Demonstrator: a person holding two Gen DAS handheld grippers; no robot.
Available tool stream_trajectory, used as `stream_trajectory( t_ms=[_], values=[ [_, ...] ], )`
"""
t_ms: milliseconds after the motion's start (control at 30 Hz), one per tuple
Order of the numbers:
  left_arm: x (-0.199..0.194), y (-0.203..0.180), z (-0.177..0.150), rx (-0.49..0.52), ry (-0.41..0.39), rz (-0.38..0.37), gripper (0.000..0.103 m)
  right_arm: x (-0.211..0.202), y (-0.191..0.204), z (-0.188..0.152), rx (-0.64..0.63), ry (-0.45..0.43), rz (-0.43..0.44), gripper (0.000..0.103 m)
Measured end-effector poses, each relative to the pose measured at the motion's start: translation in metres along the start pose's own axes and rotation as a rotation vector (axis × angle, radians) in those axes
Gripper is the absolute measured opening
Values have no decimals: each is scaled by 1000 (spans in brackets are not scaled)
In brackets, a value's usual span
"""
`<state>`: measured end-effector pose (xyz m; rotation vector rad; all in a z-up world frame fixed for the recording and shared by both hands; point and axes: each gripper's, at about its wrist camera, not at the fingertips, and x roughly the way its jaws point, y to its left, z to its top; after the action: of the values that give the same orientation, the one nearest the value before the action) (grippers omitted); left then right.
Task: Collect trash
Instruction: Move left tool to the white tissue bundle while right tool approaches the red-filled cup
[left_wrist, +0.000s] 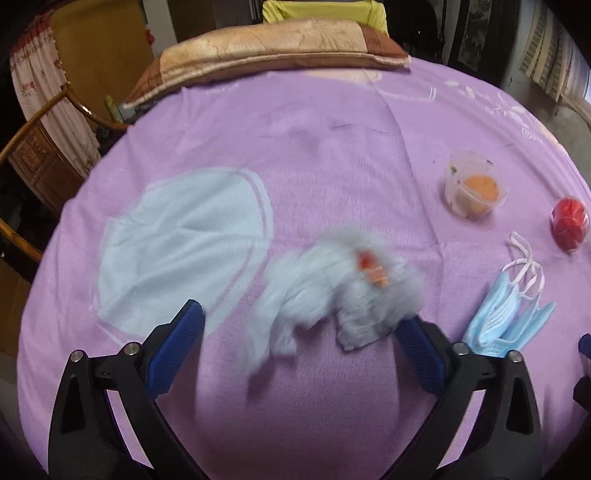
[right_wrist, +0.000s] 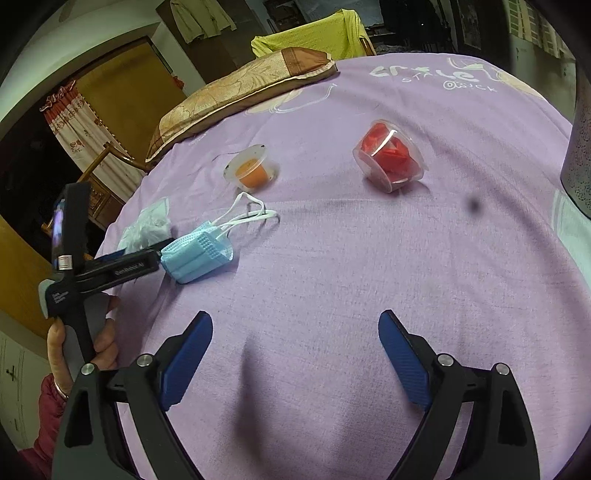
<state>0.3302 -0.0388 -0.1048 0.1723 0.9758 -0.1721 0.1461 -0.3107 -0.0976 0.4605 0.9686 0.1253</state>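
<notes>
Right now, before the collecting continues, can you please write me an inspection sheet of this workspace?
Surface: purple bedsheet, wrinkled, with a pale blue printed patch.
Job's things: crumpled plastic wrapper, blurred, lying between the left gripper's fingers; blue face masks; clear cup with orange content; clear cup with red content, on its side.
Clutter: a small dark spot over the sheet, cannot tell what.
Grippers: left gripper open around the wrapper; right gripper open, nothing between its fingers.
Cables: nothing seen.
Surroundings: pillow, yellow cloth, wooden chair, curtain.
</notes>
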Motion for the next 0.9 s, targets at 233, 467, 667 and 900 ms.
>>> stream_trajectory(
  t_ms=[233, 467, 667, 900],
  values=[
    [-1, 3, 2, -29, -7, -15, 98, -1, -1, 1, 10, -6, -6, 90],
    [-1, 3, 2, -33, -15, -12, 98, 0, -6, 3, 30, -14, -5, 91],
    [-1, 3, 2, -33, -15, -13, 98, -8, -10, 35, 21, -39, -102, 91],
    [-1, 3, 2, -33, -16, -13, 98, 6, -14, 83, -57, -111, -253, 91]
  ],
)
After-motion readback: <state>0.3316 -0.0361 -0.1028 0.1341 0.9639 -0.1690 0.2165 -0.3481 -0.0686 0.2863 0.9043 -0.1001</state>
